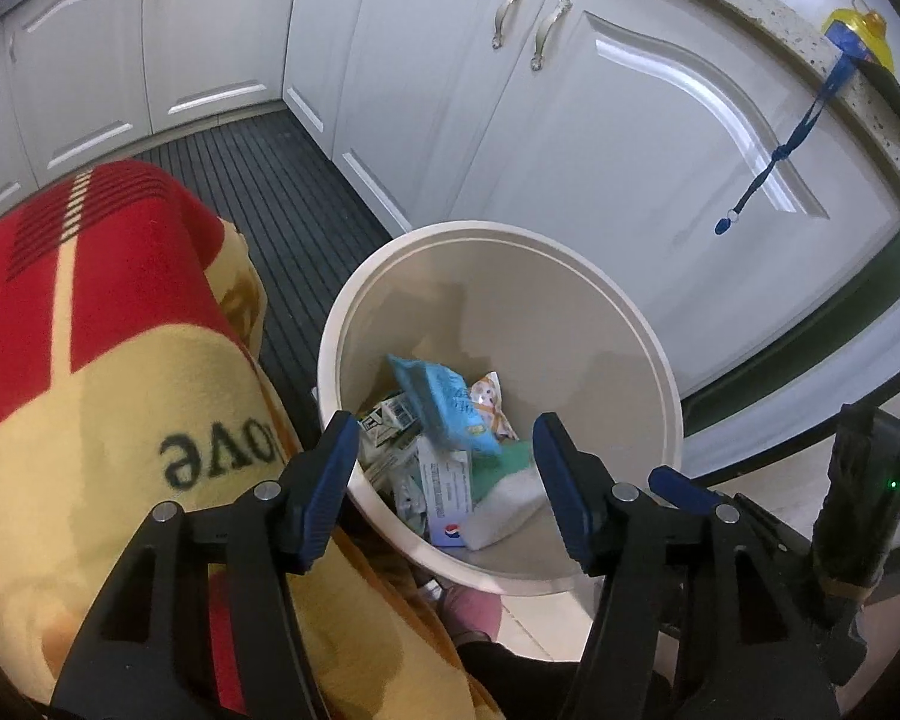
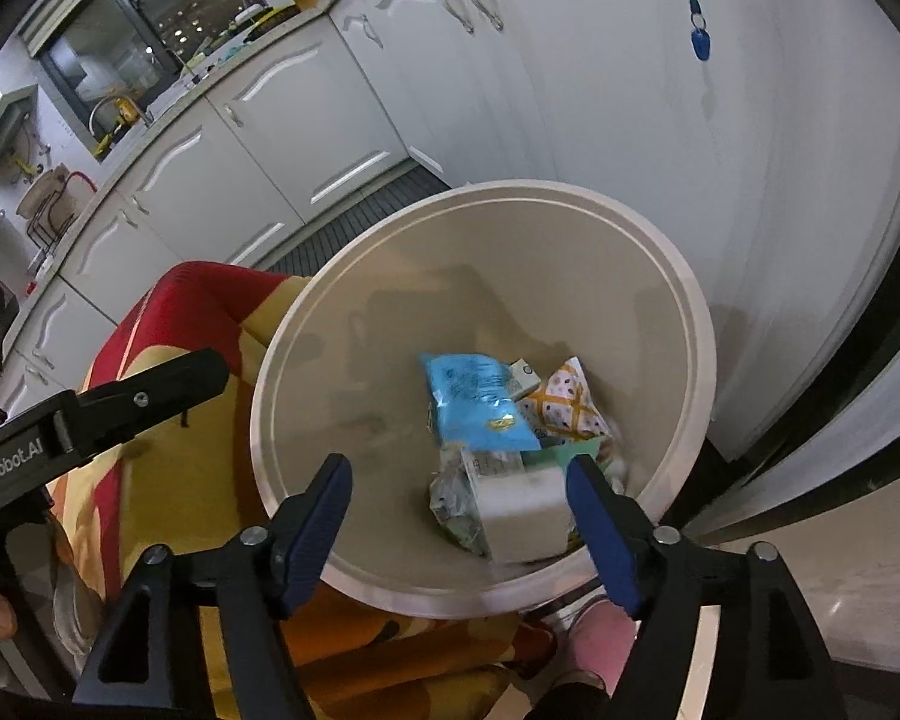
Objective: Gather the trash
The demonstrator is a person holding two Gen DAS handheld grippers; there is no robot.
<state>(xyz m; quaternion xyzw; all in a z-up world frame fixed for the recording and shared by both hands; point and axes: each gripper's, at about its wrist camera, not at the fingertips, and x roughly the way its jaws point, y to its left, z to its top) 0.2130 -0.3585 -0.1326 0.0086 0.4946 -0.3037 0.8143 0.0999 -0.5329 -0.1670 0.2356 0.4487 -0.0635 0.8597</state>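
– Where is the trash?
– Down in the white bin (image 1: 648, 330), a blue packet (image 2: 480, 402) on top.
– And the tools?
– The left gripper (image 1: 444, 468) and right gripper (image 2: 459, 507) are both spread, holding nothing.

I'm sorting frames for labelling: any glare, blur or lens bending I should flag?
Left wrist view: glare streaks on the glossy white cabinet door; the speckled countertop edge bows with fisheye bending. Right wrist view: the white box inside the round cream plastic bin looks smeared; ceiling lights reflect in the dark window.
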